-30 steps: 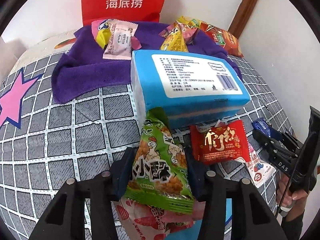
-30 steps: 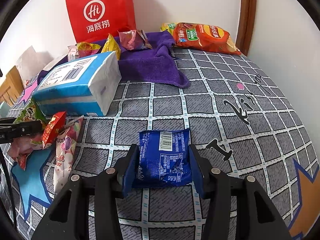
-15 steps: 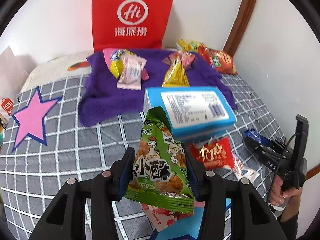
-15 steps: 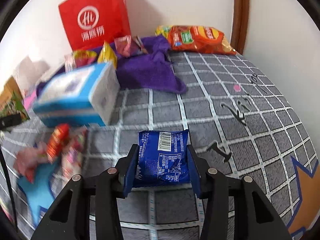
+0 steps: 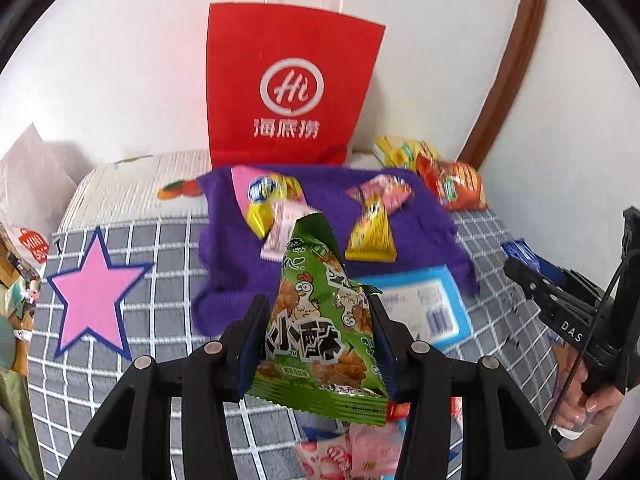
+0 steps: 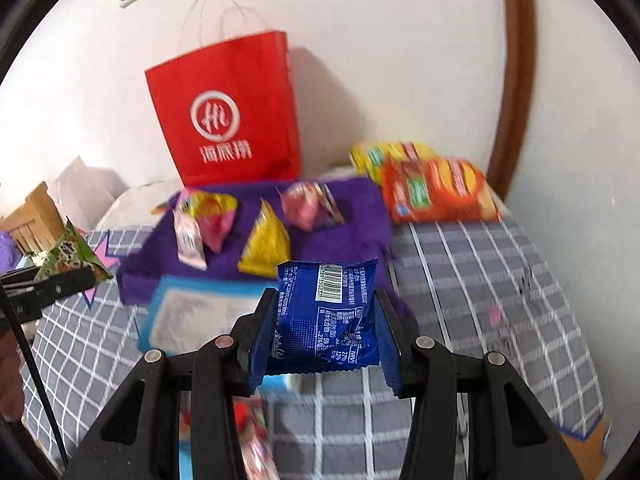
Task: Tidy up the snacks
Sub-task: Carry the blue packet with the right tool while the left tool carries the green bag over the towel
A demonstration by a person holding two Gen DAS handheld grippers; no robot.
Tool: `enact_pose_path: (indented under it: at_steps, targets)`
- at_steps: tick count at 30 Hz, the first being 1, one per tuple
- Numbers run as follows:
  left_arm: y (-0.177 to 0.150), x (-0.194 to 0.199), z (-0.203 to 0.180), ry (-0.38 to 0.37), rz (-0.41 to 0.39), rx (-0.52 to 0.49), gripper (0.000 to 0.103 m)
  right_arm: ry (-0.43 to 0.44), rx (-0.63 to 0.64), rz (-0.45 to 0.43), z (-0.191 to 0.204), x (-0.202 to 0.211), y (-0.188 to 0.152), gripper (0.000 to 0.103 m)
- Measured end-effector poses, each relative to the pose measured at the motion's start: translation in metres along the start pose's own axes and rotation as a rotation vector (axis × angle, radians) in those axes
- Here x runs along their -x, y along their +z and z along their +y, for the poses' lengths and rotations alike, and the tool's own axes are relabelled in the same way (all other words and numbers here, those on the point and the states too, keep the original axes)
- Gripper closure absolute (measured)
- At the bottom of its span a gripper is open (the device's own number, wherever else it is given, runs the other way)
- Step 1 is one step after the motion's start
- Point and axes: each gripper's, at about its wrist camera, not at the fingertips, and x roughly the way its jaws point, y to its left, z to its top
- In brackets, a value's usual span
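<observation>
My left gripper is shut on a green chicken-print snack bag, held upright above the checked bedsheet. In the right wrist view my right gripper is shut on a blue packet with its barcode facing up, lifted clear of the sheet. Each gripper shows in the other's view: the right one at the right edge, the left one at the left edge with the green bag. A red paper bag stands open-topped against the wall.
A purple towel in front of the red bag carries several small packets. A blue tissue pack lies just below it. Orange and yellow chip bags sit in the far right corner. More packets lie under the left gripper.
Both grippers have risen from the bed, each carrying its packet. The blue packet has left the sheet. The red bag now shows whole, handles included.
</observation>
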Motion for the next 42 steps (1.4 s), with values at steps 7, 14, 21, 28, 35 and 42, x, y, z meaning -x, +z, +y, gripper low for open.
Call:
enact_pose_path:
  at_steps: [7,14,21,28,35,42]
  targets:
    - [0.042,0.001,0.007,0.043,-0.042,0.022,0.057,0.106,0.041,-0.030,0.028,-0.015,0.059,0.057]
    - [0.075,-0.023,0.013,0.049,-0.045,0.038,0.057,0.111,0.041,0.004,0.037,-0.045,0.085,0.057]
    - [0.096,-0.043,0.016,0.043,-0.050,0.039,0.057,0.139,0.005,0.052,0.031,-0.073,0.104,0.057]
    - [0.097,-0.067,0.025,0.034,-0.022,0.061,0.057,0.139,0.028,0.087,0.033,-0.098,0.104,0.057]
    - [0.096,-0.084,0.036,0.048,0.010,0.075,0.057,0.129,0.062,0.140,0.025,-0.120,0.099,0.057]
    - [0.094,-0.091,0.038,0.062,0.025,0.079,0.057,0.129,0.034,0.192,0.007,-0.134,0.095,0.057]
